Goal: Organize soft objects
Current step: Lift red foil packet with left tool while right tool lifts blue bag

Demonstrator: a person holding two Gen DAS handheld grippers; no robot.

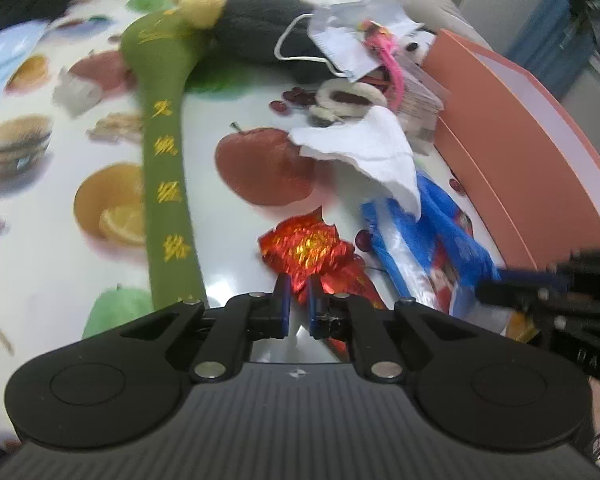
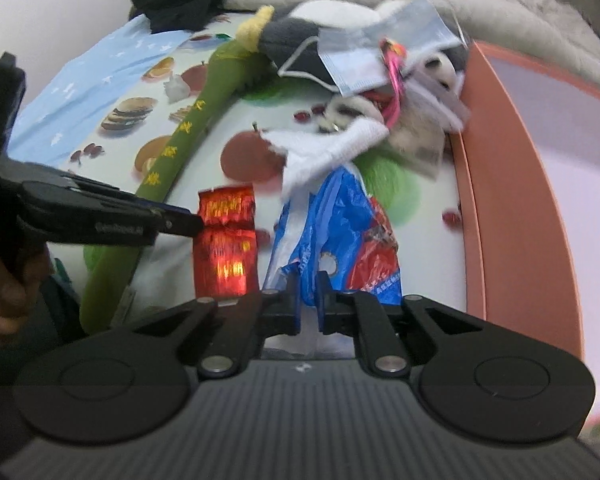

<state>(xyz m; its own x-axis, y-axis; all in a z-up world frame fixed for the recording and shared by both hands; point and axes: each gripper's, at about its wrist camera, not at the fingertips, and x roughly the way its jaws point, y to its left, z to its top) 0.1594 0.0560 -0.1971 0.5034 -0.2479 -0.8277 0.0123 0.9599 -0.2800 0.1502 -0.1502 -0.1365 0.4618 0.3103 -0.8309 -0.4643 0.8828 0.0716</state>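
Yellow characters on green plush (image 1: 168,184)

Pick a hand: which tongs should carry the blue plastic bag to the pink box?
Right. The right tongs sit at the blue plastic bag, beside the pink box; the left tongs are at the red wrapper.

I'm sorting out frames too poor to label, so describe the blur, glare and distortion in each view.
Left wrist view: fisheye bends the salmon-pink cardboard box; motion blur softens the long green plush stick; glare whitens the glossy fruit-print tablecloth near the crinkled red foil packet. Right wrist view: the blue plastic bag is smeared, and the foil packet glows overexposed.
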